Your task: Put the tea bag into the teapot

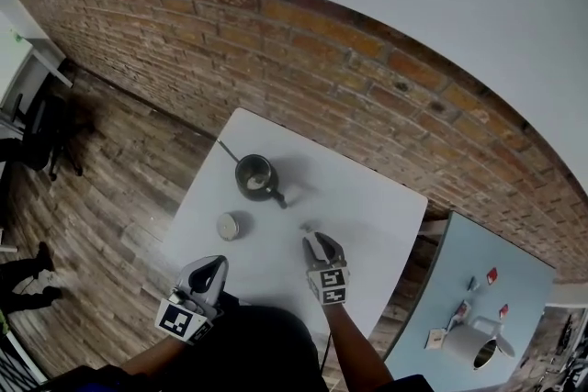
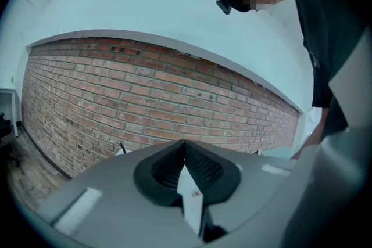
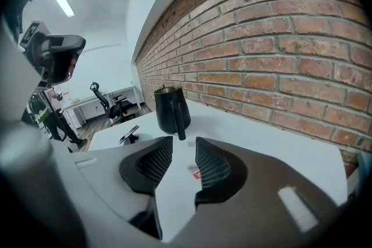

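Right gripper [image 1: 322, 243] jaws open around tea bag [image 3: 194, 171] — left gripper [image 1: 218, 263] closed; teapot [image 1: 255, 177] beyond.

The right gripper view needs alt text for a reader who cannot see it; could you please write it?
The right gripper hangs open over a white table, with a small red-tagged tea bag lying on the table between its jaws. A dark teapot stands beyond, with a brick wall at right.
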